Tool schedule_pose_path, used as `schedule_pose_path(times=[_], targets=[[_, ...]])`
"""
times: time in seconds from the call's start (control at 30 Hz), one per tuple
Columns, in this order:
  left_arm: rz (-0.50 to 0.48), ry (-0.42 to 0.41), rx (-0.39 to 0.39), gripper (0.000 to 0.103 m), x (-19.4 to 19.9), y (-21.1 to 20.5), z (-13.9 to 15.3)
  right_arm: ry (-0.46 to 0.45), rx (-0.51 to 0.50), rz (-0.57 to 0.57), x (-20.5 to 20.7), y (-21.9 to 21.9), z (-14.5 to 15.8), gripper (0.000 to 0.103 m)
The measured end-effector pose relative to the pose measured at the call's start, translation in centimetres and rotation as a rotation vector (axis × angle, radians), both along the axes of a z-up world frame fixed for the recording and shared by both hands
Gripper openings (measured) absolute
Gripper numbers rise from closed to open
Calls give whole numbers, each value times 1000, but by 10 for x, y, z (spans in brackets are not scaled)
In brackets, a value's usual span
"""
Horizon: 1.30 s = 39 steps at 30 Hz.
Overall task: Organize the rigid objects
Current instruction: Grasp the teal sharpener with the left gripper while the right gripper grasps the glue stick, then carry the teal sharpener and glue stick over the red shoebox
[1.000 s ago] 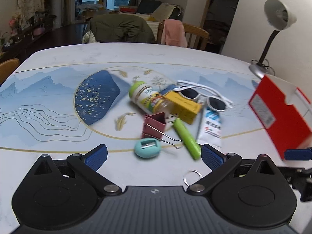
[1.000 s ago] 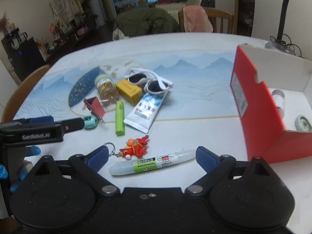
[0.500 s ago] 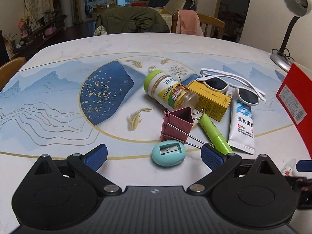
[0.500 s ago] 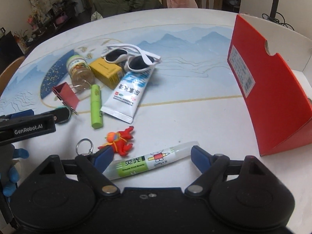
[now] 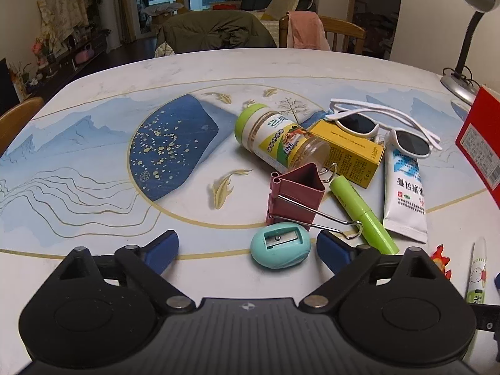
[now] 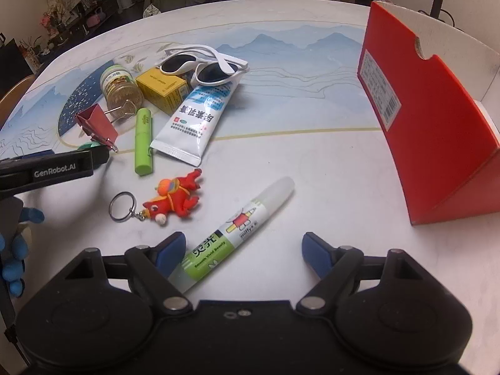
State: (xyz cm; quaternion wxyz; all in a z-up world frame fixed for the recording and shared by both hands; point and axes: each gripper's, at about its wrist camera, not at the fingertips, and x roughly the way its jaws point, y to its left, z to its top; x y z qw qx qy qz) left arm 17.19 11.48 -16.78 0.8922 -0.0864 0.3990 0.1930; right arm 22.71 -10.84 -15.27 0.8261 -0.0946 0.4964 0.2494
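My left gripper (image 5: 247,250) is open over the table, and a teal egg-shaped pencil sharpener (image 5: 280,249) lies between its fingers, close to the right one. Behind it lie a pink binder clip (image 5: 295,197), a green marker (image 5: 362,215), a green-lidded jar (image 5: 281,139), a yellow box (image 5: 350,151), a white tube (image 5: 404,197) and white sunglasses (image 5: 384,128). My right gripper (image 6: 243,251) is open around the lower end of a glue pen (image 6: 237,228). A red keychain figure (image 6: 172,200) lies to its left. The red box (image 6: 428,125) stands at the right.
A desk lamp (image 5: 468,31) stands at the table's far right corner. Chairs with a green coat (image 5: 215,32) and a pink cloth (image 5: 306,32) stand behind the table. The left gripper's side (image 6: 53,168) shows at the left of the right wrist view.
My left gripper has moved forward and left, so the sharpener now sits between its fingers. My right gripper has moved forward and down onto the glue pen, which now lies between its fingers.
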Motion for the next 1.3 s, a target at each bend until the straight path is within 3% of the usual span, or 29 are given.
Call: schedule_pose_path(times=[0.13,0.23,0.37,0.53,0.57,0.93,1.3], targets=[[-5,-3,-3,82,-1,-1,-1,-5,1,9,-3,-4,1,77],[-17,-8,-3,75,-2,-3,0,-7,6,18,-6,-7,2,67],[-25,-14,-7,64,-2,-7,2,-15,3,20,-9,-11,5,46],[-42,-23,-23,39,-3,-10,5,4,28,21,-7,-17,6,22],[-43,-23,-26,39,-3,-10,6,8,31,20,-7,-18,6,19],[-41,-63,-87,39,-23,-18,18,-2,93,-10,-4,-44,18,17],[-113,-147,-208,39,-35,-48,71,-32,202,-35,6,-79,62,17]])
